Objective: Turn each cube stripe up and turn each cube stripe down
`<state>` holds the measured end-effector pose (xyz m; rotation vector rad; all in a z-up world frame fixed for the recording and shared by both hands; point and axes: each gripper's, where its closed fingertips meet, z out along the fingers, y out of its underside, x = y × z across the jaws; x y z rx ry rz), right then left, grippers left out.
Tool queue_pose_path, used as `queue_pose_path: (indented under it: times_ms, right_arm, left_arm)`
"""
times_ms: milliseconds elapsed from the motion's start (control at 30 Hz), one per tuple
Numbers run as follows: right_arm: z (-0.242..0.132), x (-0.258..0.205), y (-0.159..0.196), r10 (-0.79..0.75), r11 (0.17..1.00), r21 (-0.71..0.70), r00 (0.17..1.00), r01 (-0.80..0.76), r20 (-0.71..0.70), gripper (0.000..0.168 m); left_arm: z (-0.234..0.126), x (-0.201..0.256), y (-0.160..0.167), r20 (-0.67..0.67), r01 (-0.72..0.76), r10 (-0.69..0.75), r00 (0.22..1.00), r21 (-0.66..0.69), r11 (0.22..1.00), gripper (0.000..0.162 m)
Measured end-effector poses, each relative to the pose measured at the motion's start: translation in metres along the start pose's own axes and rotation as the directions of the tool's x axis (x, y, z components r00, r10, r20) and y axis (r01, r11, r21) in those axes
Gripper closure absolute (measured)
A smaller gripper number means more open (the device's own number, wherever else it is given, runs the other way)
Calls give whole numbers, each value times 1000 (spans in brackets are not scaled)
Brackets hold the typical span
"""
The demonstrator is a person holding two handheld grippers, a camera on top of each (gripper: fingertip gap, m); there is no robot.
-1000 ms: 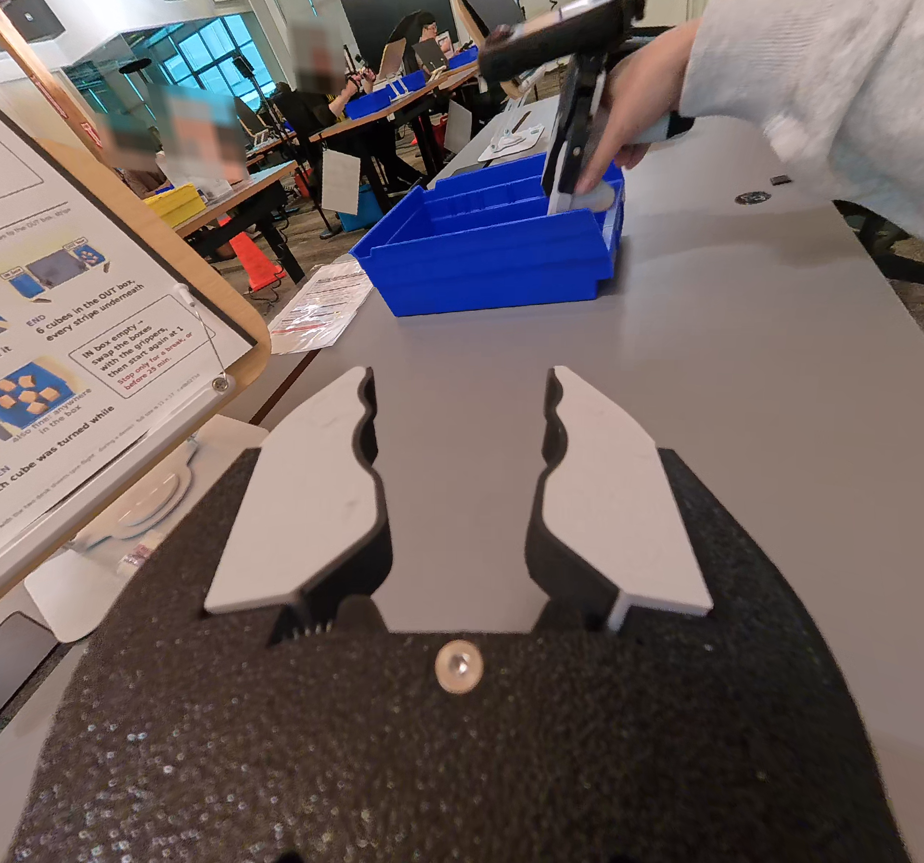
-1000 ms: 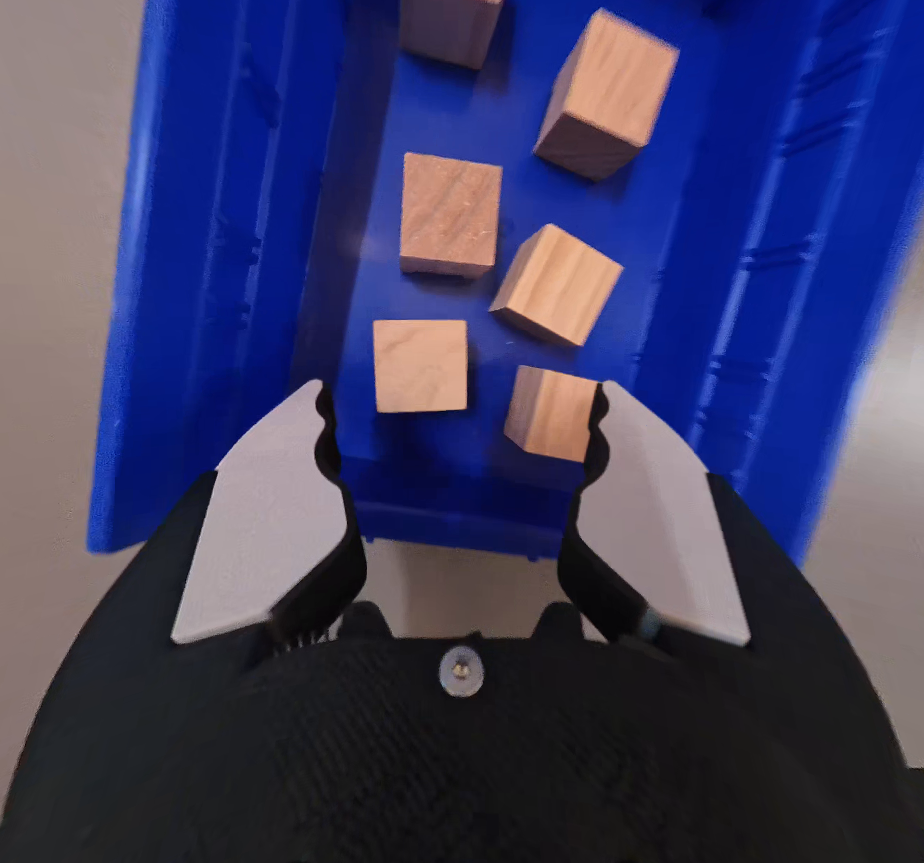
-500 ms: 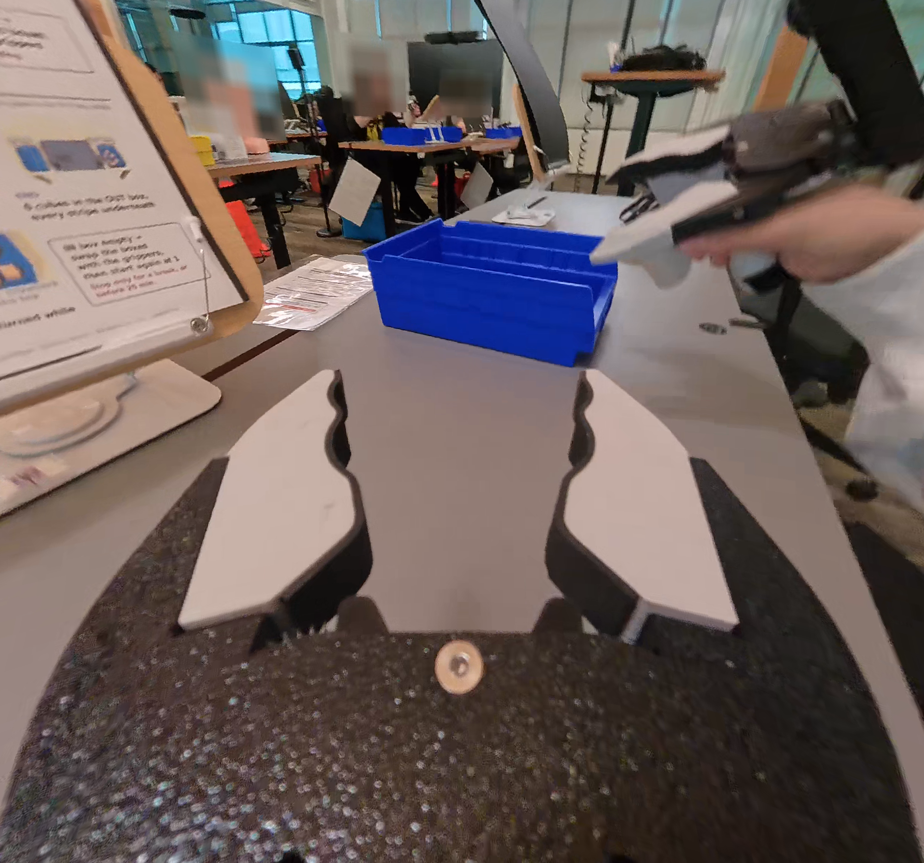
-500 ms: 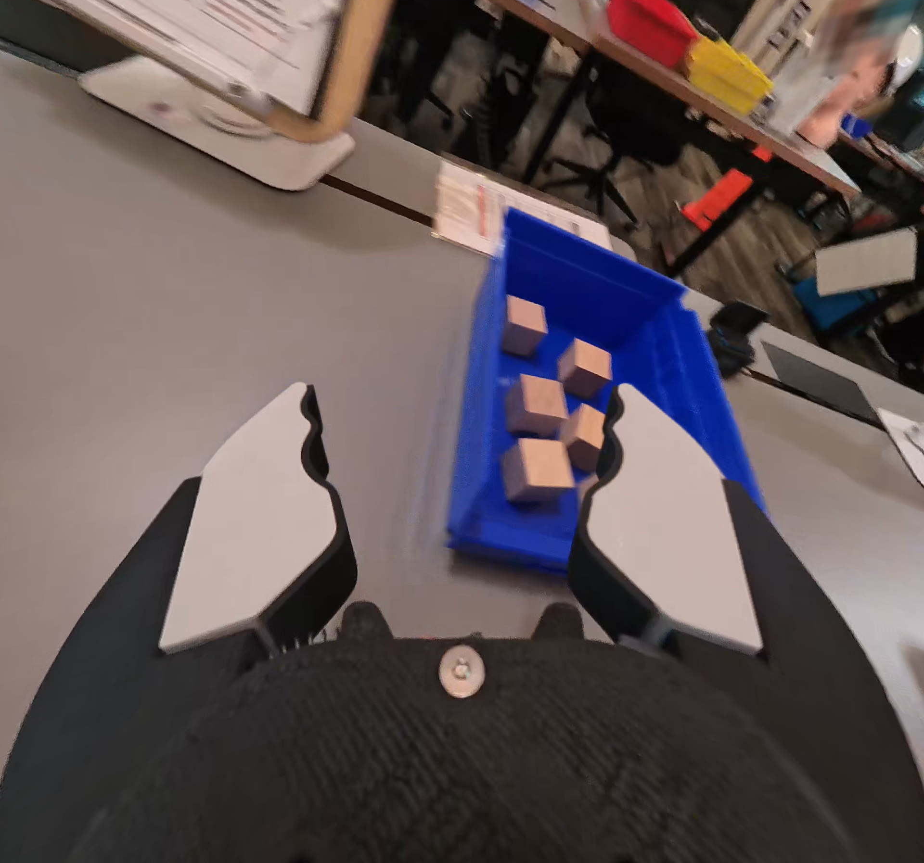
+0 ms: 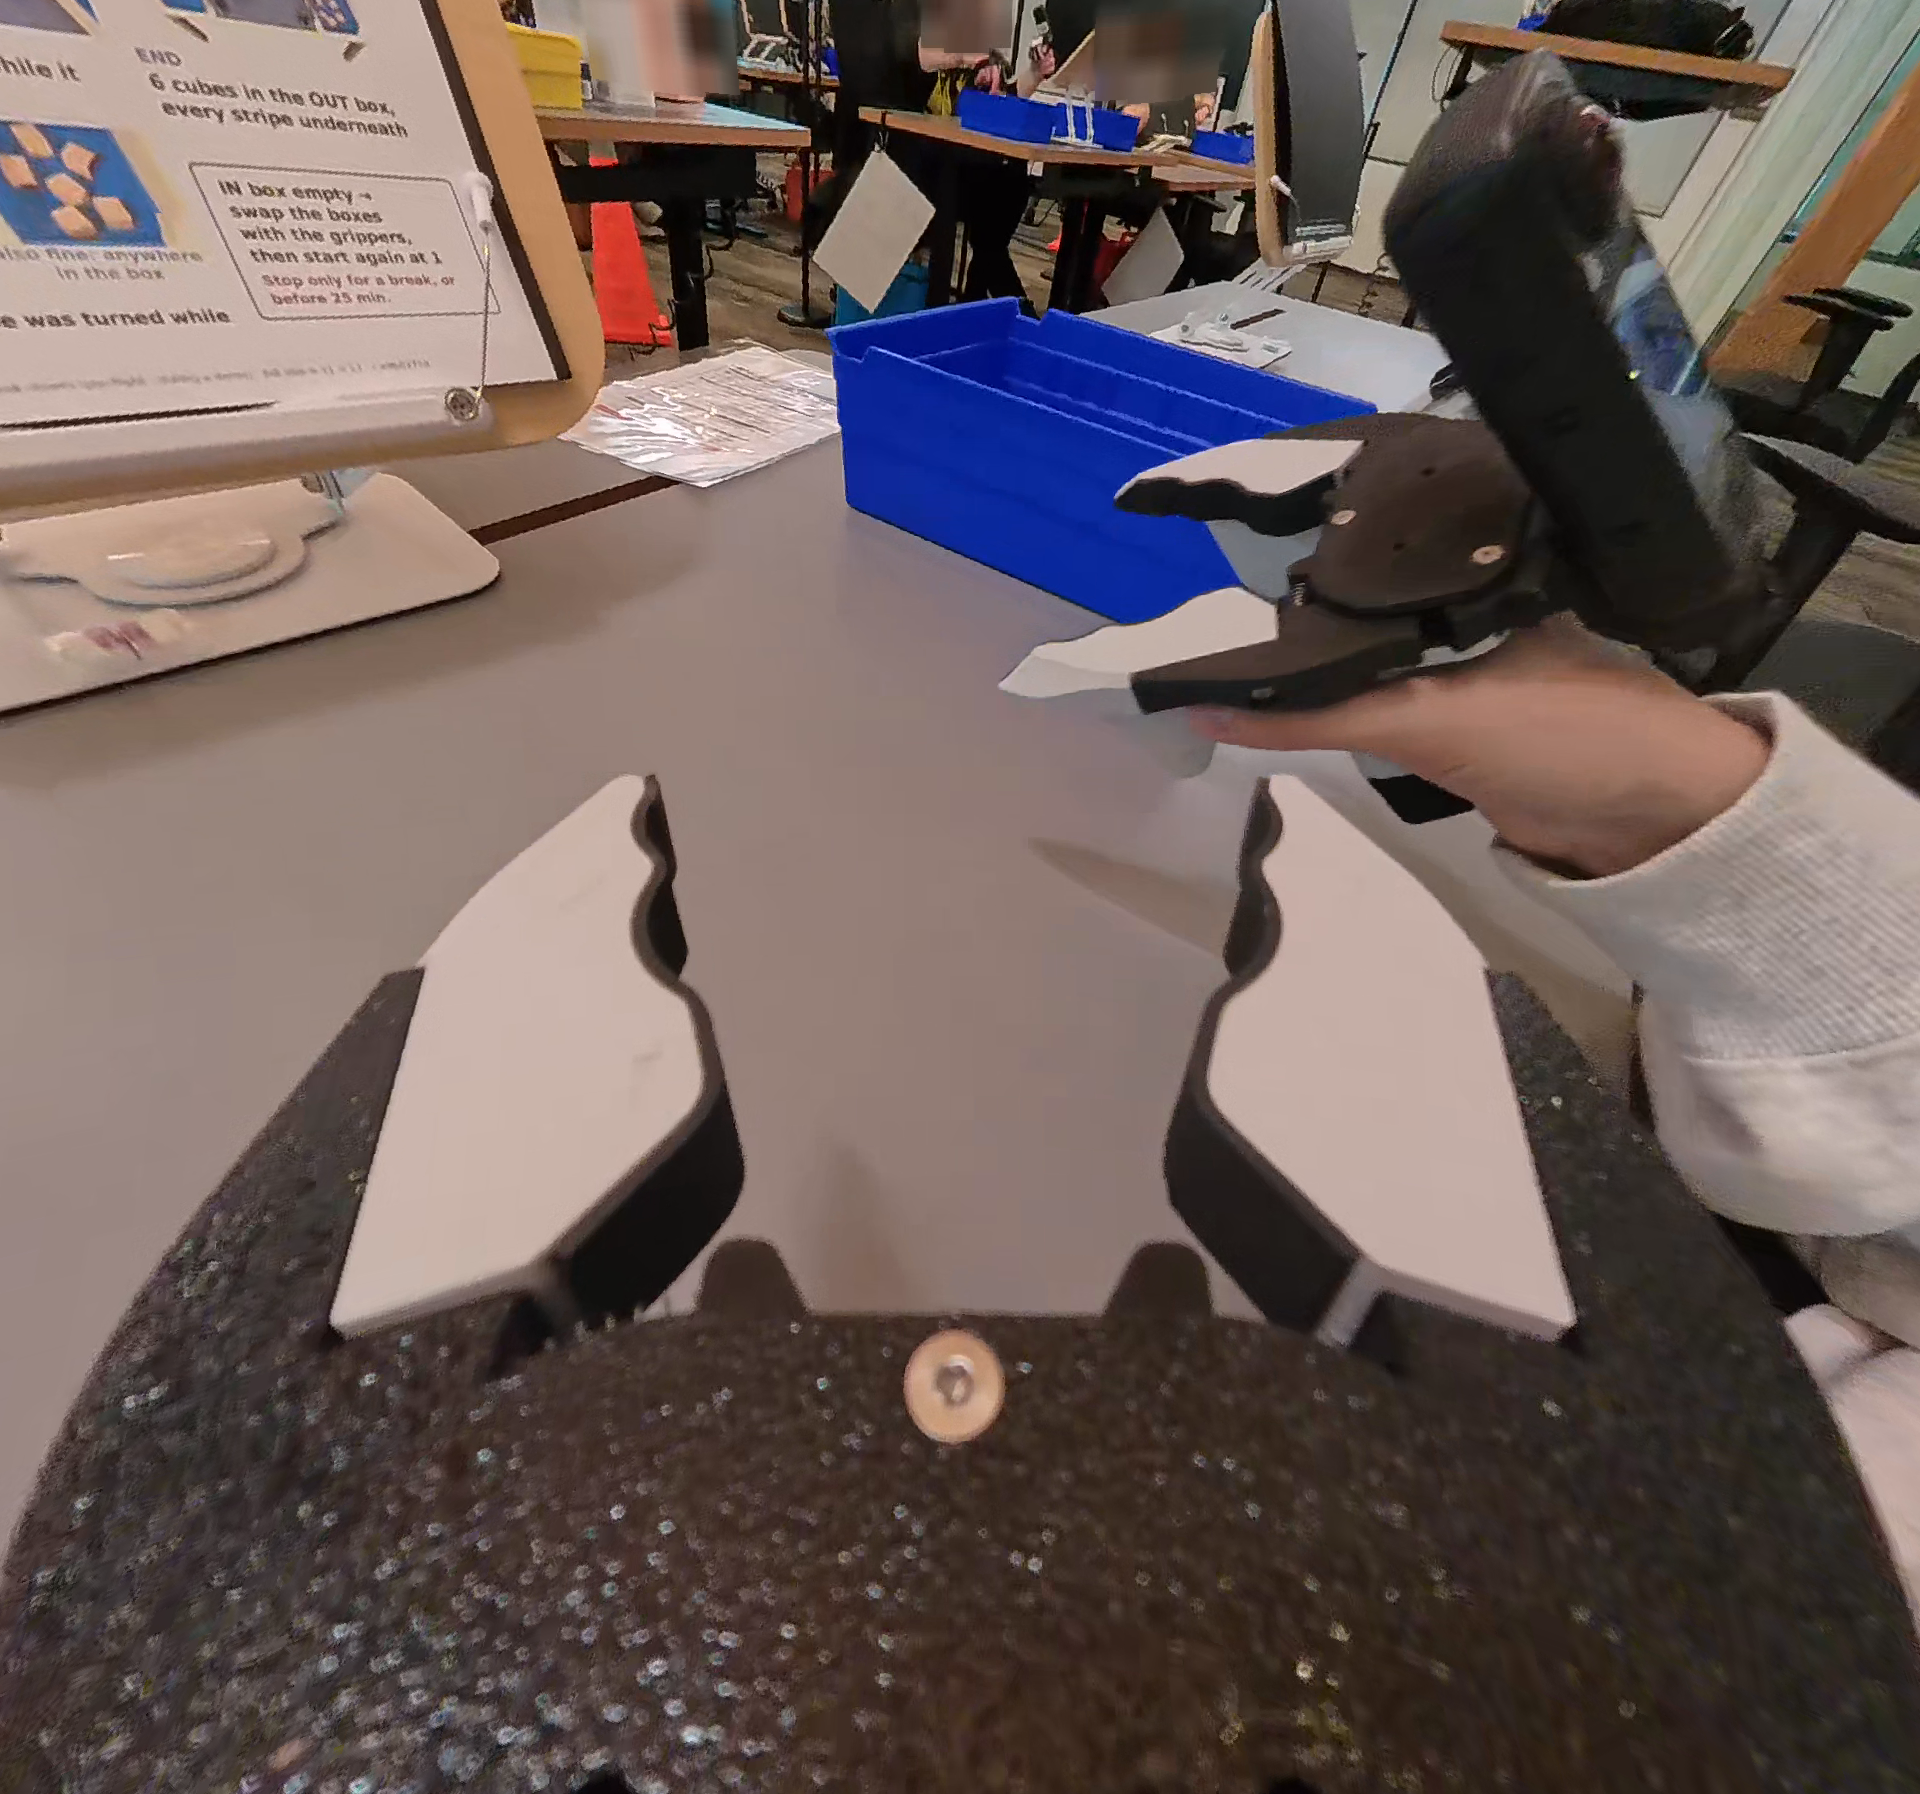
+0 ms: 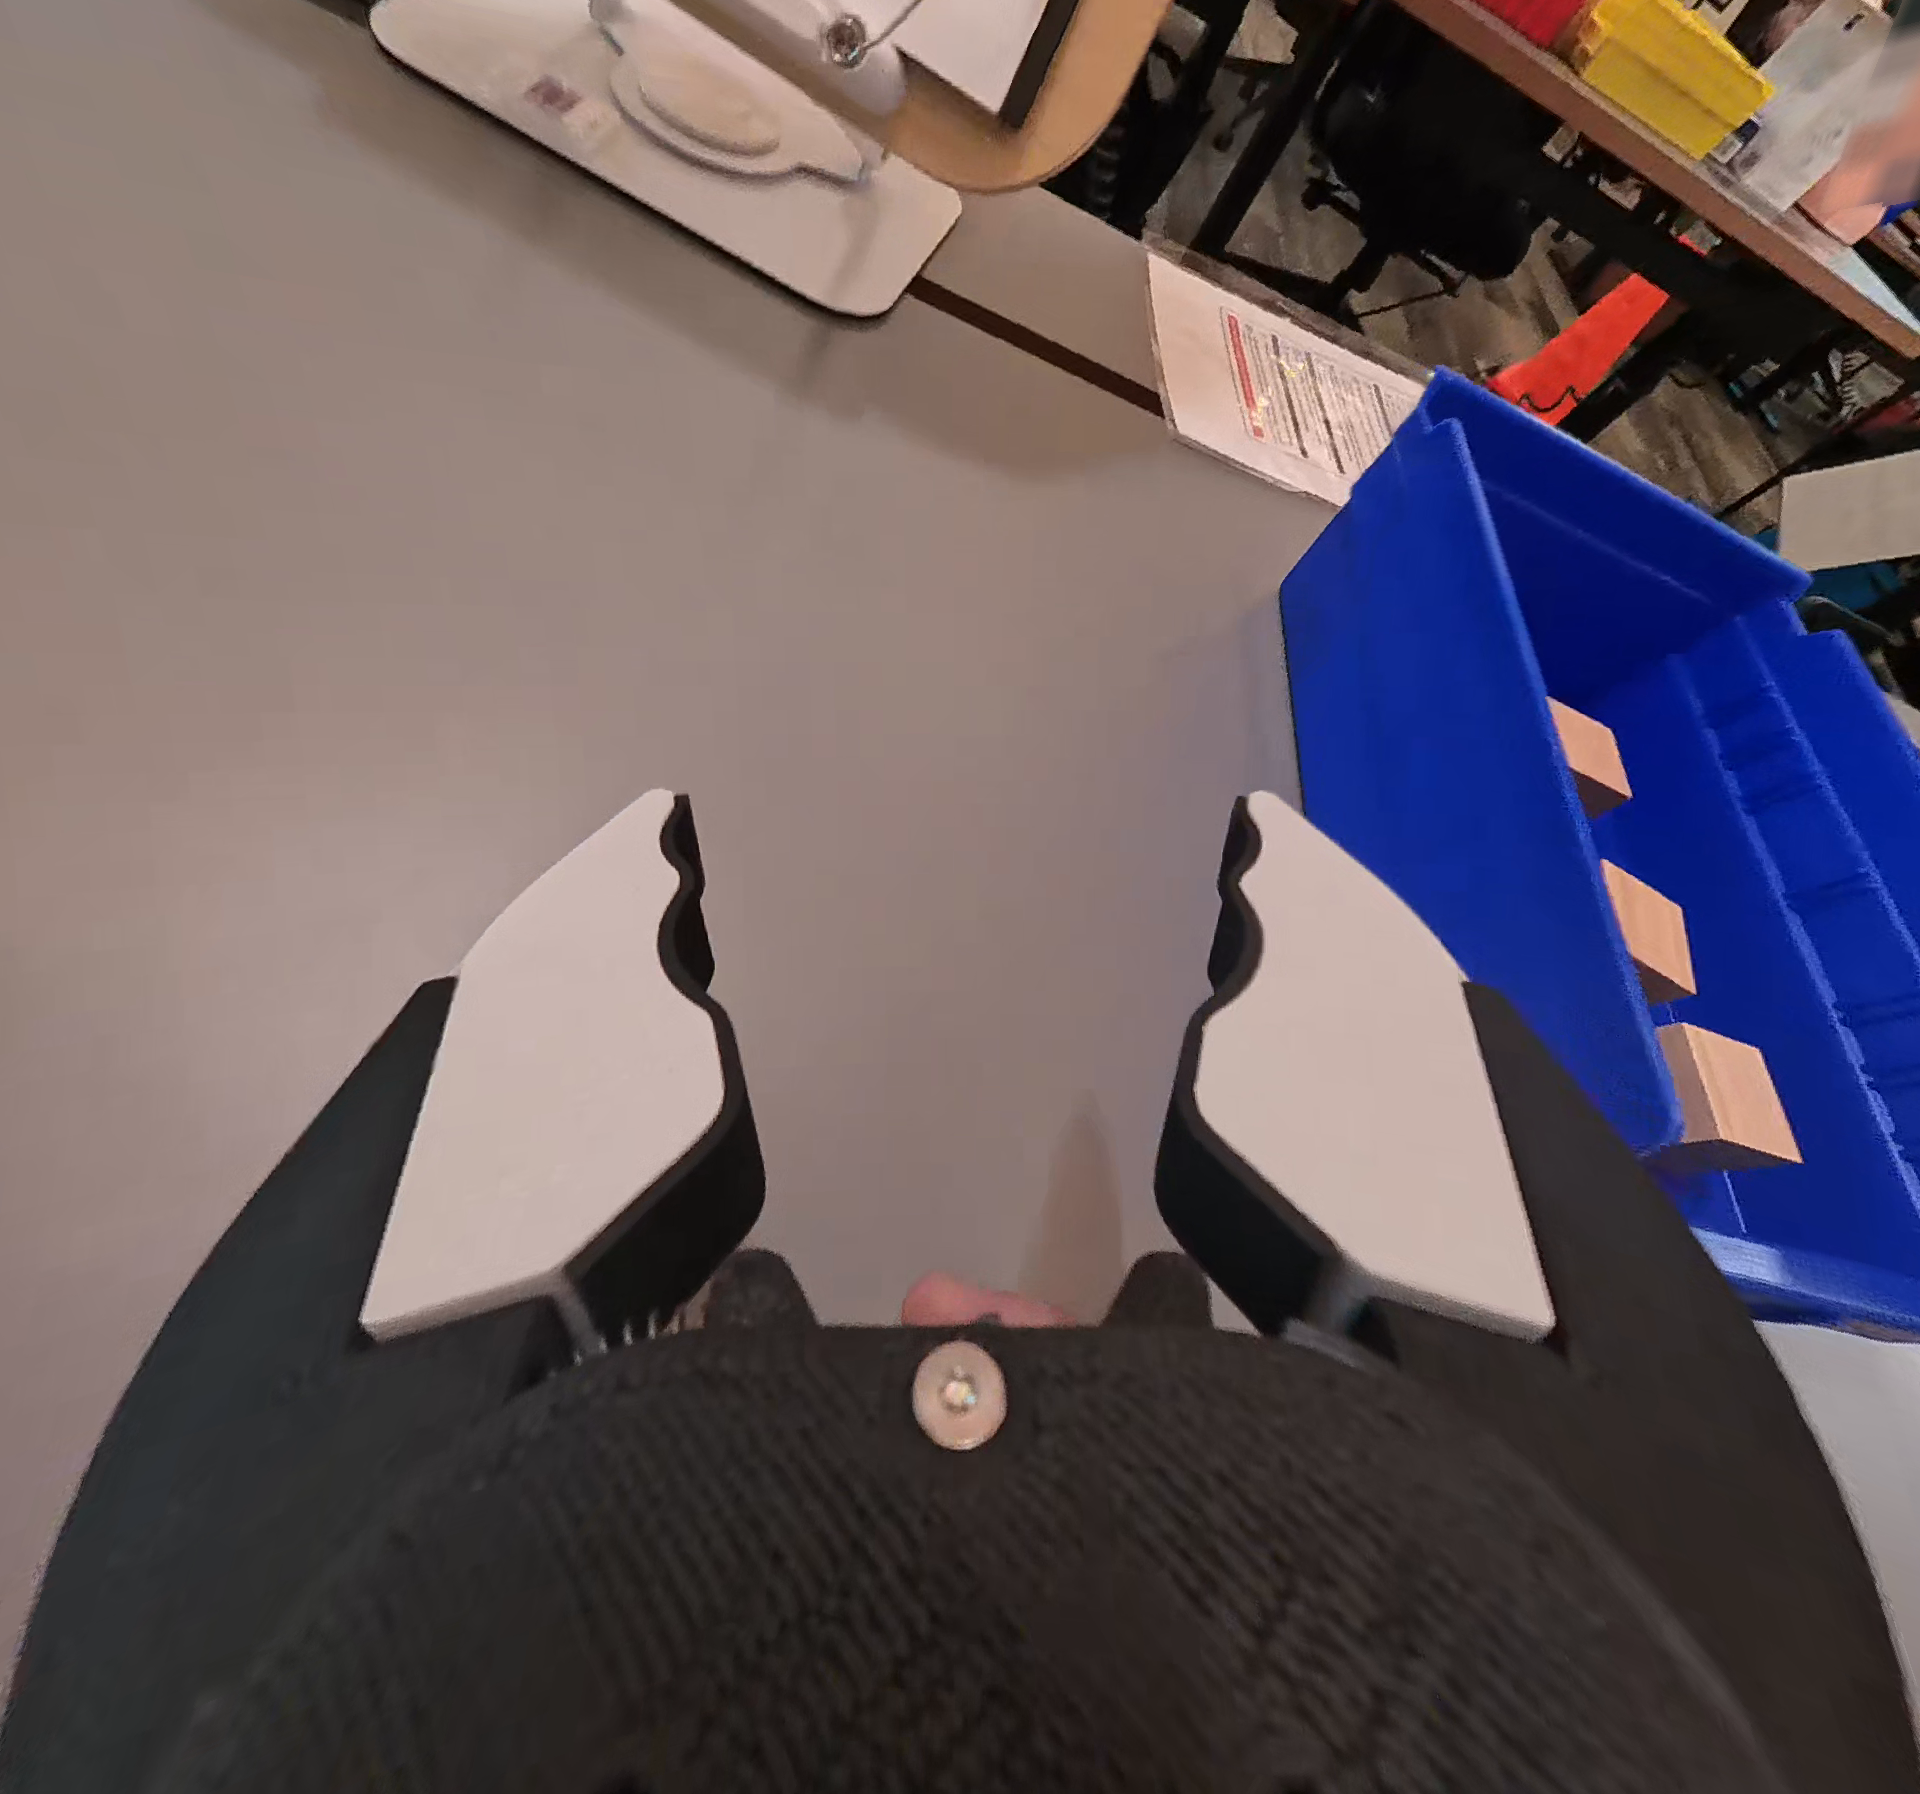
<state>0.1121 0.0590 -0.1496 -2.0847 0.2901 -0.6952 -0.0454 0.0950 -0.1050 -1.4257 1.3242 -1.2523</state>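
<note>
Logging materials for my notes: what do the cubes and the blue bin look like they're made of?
The cubes: probably unfinished wood, pale tan and matte, with faint grain on the nearest. The blue bin: likely moulded plastic, uniform saturated colour with a slight sheen and ribbed walls.

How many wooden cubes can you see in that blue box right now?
3, lined up along the near wall of the blue box in the right wrist view: far cube, middle cube, near cube. That wall may hide more.
</note>
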Motion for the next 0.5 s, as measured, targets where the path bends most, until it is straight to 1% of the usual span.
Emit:
queue_pose_path:
  times_ms: [133, 267, 500]
  right_arm:
    - [5, -7, 7, -30, 999, -20, 1000, 30, 9, 73]
    - [7, -6, 9, -41, 999, -25, 999, 41, 10, 73]
    - [9, -8, 5, -51, 999, -11, 999, 51, -12, 73]
  left_arm:
    - [0, 4, 4, -4, -2, 2, 1000, -14, 1000, 59]
    - [4, 12, 1, -26, -34, 34, 999, -8, 999, 59]
    - [9, 56, -15, -140, -86, 91, 986, 42, 995, 57]
